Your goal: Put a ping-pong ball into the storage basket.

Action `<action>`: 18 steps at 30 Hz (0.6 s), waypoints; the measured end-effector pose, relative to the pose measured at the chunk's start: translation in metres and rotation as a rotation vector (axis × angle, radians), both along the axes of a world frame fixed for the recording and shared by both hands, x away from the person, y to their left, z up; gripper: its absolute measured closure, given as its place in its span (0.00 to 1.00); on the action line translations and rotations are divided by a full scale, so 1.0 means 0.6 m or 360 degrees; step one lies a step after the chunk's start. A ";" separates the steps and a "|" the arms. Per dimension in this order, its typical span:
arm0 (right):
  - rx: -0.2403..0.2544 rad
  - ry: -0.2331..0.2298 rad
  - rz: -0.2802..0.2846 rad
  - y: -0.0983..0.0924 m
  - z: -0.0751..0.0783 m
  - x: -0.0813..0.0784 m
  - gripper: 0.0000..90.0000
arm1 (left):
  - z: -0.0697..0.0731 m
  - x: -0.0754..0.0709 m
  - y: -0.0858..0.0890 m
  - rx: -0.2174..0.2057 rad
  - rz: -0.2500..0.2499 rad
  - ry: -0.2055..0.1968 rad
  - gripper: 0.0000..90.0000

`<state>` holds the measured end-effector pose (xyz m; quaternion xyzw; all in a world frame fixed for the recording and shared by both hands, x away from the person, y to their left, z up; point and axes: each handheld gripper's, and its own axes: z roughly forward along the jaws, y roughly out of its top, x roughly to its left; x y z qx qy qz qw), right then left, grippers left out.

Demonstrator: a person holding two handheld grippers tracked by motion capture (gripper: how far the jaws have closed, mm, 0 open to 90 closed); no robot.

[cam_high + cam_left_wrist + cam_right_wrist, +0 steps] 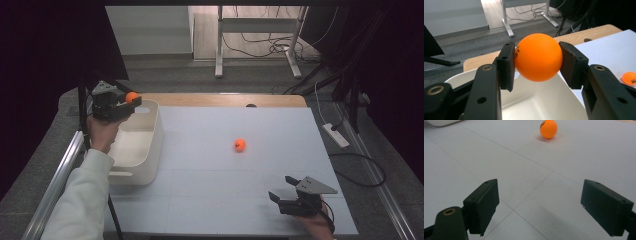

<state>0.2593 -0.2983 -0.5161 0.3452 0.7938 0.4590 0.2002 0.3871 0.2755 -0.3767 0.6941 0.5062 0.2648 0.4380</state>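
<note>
Carrying step: orange ball (538, 57) clamped in left gripper (129, 102), held above white bin (150, 150), far left. Release over bin called for next. Right gripper (283, 189) spread wide, empty, near right. Second ball (240, 145) left mid-table.

A lab: desk frame (260, 45), tangled cables (260, 47) (bare floor), dark curtains (50, 50).

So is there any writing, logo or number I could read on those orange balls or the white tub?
Held orange ball in the left gripper: dark print beside one pad, too cut off to read.
Loose orange ball on the white table: small dark mark, too blurred.
White plastic tub: none.
</note>
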 end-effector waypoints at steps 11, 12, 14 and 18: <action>0.0000 0.0001 -0.0004 -0.001 0.000 0.000 0.17 | -0.016 0.019 -0.002 0.0037 -0.0023 0.0133 0.56; 0.0001 0.0000 -0.0005 -0.001 0.000 0.000 0.17 | -0.019 0.022 -0.001 0.0039 -0.0023 0.0154 0.56; 0.0006 0.0003 -0.0004 -0.001 0.000 0.000 0.16 | -0.024 0.027 0.001 0.0045 -0.0024 0.0190 0.56; 0.0006 0.0003 -0.0007 -0.001 0.000 0.001 0.17 | -0.036 0.037 0.007 0.0027 -0.0019 0.0256 0.56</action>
